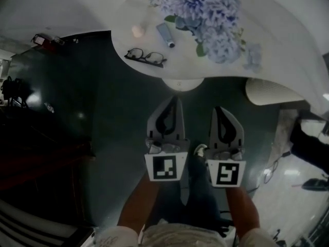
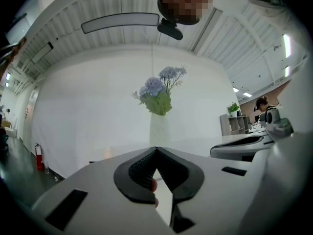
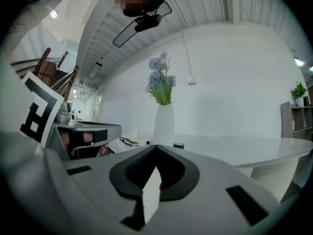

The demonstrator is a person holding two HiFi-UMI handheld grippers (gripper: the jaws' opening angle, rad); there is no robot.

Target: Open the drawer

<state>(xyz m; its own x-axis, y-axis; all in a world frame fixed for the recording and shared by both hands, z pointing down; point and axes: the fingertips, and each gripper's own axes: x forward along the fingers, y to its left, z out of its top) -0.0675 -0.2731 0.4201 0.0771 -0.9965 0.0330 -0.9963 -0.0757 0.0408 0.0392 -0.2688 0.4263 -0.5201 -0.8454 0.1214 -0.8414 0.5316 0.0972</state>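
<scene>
1. Head view: the left gripper (image 1: 175,103) and the right gripper (image 1: 219,110) hang side by side, pointing level, just short of the white table (image 1: 131,19) and touching nothing
2. Left gripper view and right gripper view: each claw is closed tip to tip, with nothing between the jaws
3. The drawer is not plainly seen; a pale rounded bulge (image 1: 180,84) under the table's rim, just ahead of the grippers, may be its front or pull. It looks tucked in, so I judge the drawer shut
4. The flowers (image 1: 205,9) and glasses (image 1: 145,56) sit on top, apart from both grippers
5. Nothing of the task is done yet; the reach, the grip on the pull and the draw outward are all left
</scene>
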